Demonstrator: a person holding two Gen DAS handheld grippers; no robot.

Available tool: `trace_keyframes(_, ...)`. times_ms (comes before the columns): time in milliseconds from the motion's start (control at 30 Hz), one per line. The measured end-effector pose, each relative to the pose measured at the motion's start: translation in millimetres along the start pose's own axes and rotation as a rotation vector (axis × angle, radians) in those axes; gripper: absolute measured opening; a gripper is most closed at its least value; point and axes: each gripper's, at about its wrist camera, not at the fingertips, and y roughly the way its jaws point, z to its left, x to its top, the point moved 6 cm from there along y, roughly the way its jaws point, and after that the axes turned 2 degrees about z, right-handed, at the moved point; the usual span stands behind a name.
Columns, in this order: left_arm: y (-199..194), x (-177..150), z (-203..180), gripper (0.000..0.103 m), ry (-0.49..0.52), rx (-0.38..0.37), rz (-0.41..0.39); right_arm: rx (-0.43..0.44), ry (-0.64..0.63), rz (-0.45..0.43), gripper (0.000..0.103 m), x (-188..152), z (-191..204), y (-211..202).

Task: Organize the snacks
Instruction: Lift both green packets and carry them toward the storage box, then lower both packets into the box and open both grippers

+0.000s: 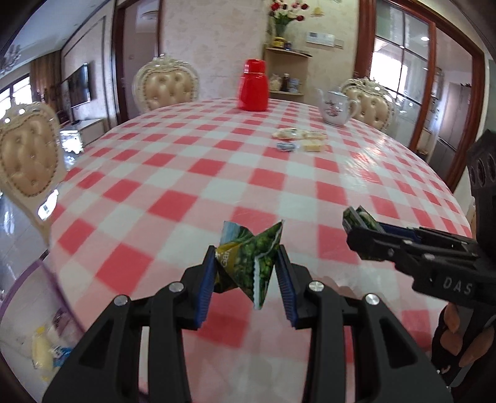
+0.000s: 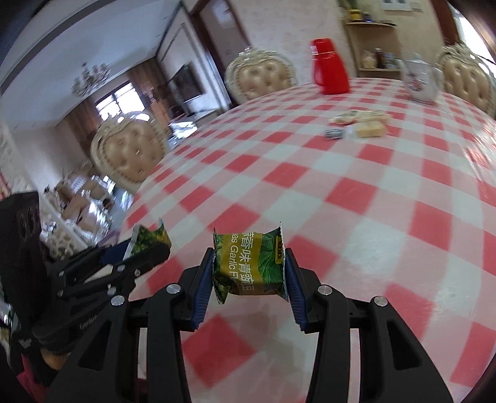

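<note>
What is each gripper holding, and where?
Left gripper: crumpled green snack packet, pinched across its middle. Right gripper: green pea packet, by its two side edges.

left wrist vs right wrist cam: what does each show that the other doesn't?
Left wrist only: flowers in a vase on the corner shelf, a wrapped yellow snack low at the left below the table edge, and fingers gripping the right tool's handle.

Right wrist only: a chandelier, and the readable "Garlic" print on the right tool's green pea packet.

Both: the checked tablecloth, red flask, teapot, the pale snacks mid-table, and each tool shut on its own green packet; the left tool holds the crumpled packet.
</note>
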Motion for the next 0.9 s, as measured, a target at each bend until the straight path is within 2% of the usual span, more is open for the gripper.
trace_keyframes(233, -22, -17, 55, 0.038, -0.060, 0.067, -0.005, 0.061, -0.140, 0.061, 0.043, -15, 69, 19)
trace_keyframes(433, -47, -22, 116, 0.038, -0.122, 0.165, -0.015, 0.133, -0.293, 0.104, 0.043, -35, 136, 32)
trace_keyframes(667, -70, -29, 167, 0.039, -0.072, 0.309, 0.045, 0.206, -0.446, 0.170, 0.044, -57, 201, 53)
trace_keyframes(800, -76, -39, 188, 0.040, -0.021, 0.404, 0.109, 0.297, -0.532, 0.210, 0.045, -77, 239, 59)
trace_keyframes(833, -78, -41, 193, 0.042, -0.022, 0.417, 0.117, 0.327, -0.550, 0.215, 0.046, -82, 247, 59)
trace_keyframes(867, -82, -41, 198, 0.055, -0.034, 0.431, 0.115, 0.337, -0.562, 0.208, 0.050, -84, 251, 57)
trace_keyframes(900, -85, -40, 203, 0.079, -0.053, 0.451, 0.102, 0.338, -0.566, 0.194, 0.060, -85, 254, 56)
